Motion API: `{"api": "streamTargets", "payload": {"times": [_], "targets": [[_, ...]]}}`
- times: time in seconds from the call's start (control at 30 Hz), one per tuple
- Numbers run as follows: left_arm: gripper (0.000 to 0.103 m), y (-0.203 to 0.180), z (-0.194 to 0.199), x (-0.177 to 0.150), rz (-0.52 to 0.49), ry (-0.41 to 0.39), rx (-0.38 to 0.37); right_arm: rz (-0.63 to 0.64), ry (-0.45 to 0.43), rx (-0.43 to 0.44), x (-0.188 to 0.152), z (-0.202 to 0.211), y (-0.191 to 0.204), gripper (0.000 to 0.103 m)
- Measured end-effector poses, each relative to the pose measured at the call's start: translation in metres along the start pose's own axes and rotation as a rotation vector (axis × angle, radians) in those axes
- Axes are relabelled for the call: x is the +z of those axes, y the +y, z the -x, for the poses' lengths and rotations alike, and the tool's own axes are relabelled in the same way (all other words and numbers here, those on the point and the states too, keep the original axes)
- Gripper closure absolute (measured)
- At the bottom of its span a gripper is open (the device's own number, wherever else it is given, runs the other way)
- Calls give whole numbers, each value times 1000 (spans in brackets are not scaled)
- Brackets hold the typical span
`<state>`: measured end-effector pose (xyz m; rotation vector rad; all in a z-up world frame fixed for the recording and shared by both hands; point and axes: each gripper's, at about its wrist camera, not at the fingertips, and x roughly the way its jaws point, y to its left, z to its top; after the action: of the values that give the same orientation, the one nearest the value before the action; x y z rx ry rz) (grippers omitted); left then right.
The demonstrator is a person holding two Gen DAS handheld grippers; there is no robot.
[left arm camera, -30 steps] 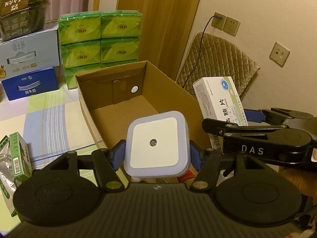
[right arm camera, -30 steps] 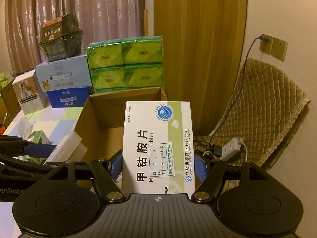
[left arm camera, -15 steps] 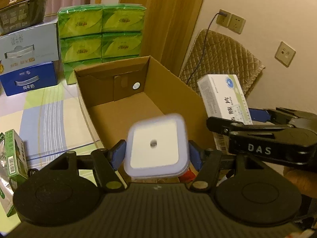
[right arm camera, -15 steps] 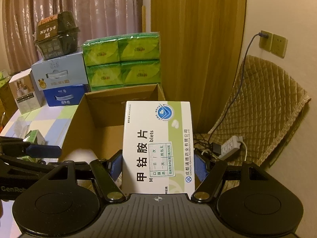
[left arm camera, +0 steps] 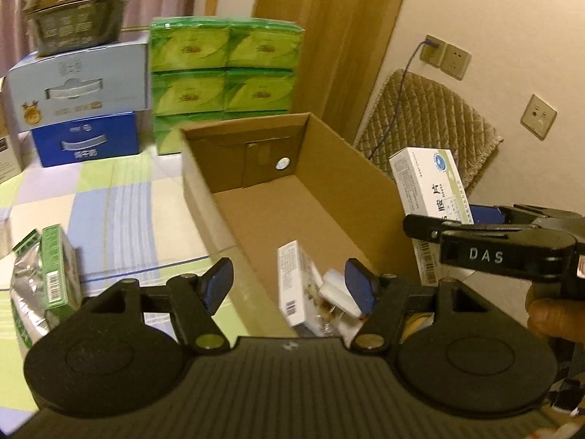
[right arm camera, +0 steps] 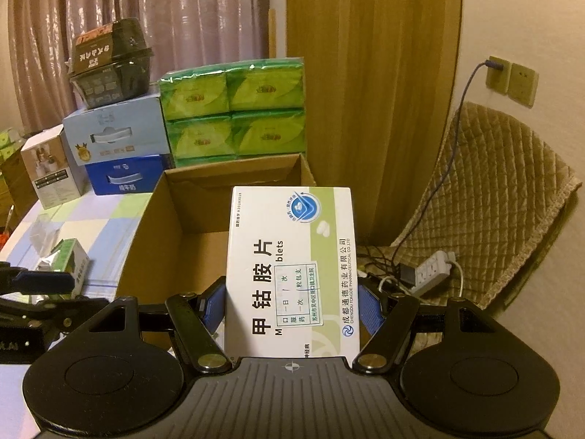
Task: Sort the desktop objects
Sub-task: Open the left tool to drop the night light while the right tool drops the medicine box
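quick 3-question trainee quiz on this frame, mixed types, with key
1. True or false: the right gripper holds the medicine box.
2. What is between the fingers of the left gripper? A) a night light B) nothing C) a tissue pack
3. Fill in: the white square light now lies inside the ______.

Key:
1. True: its pads press on both sides of the box.
2. B: its jaws have just been opening and nothing is gripped between them.
3. Carton: it lies at the near end beside a small white box.
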<state>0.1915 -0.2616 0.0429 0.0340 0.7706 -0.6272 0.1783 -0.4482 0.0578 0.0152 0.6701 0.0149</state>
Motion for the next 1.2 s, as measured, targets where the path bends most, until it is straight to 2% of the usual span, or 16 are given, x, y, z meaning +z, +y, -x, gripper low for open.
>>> {"api": "streamTargets", "payload": {"times": [0.27,0.43,0.77,1.2], "targets": [[38,14,10,-3,19,-12,10,21,12,37,6,-9,11,35],[38,22,14,-6,34,-13,11,11,-1,30,5,-5,13,34],[35,34,36,-19,56,-19,31,-11,5,45,-7,18,23,30],[27,50,83,-38,89,-44,84,13,4,113,-17,54,69,21]]}}
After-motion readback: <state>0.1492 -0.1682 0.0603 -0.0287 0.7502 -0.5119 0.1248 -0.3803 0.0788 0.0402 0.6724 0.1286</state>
